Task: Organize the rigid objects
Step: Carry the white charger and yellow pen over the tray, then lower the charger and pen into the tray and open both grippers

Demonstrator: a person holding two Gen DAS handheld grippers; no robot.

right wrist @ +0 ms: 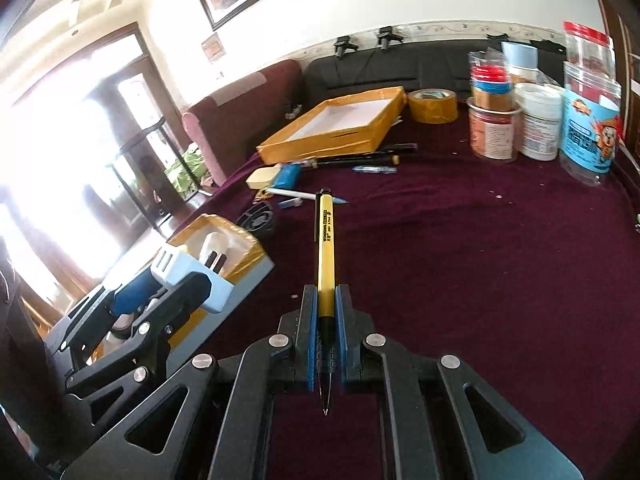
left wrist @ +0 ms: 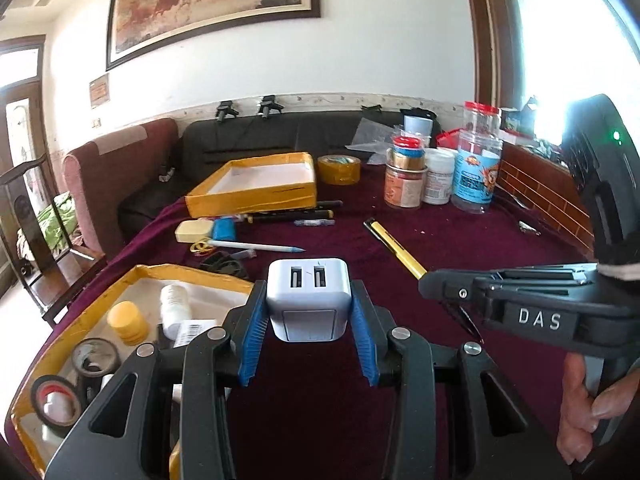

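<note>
Left tool (left wrist: 310, 316) clamps a white charger (left wrist: 308, 300), raised just right of the near tray (left wrist: 132, 276). Right tool (right wrist: 326, 320) clamps a yellow pen (right wrist: 325, 256) above the tabletop (right wrist: 480, 280). Risk: the pen's narrow barrel may pivot or slip; the tools may collide.

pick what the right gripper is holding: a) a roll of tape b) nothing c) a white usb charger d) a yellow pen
d: in the right wrist view the right gripper is shut on the yellow pen, which sticks out forward between its blue pads, while the white USB charger sits in the left gripper.
</note>
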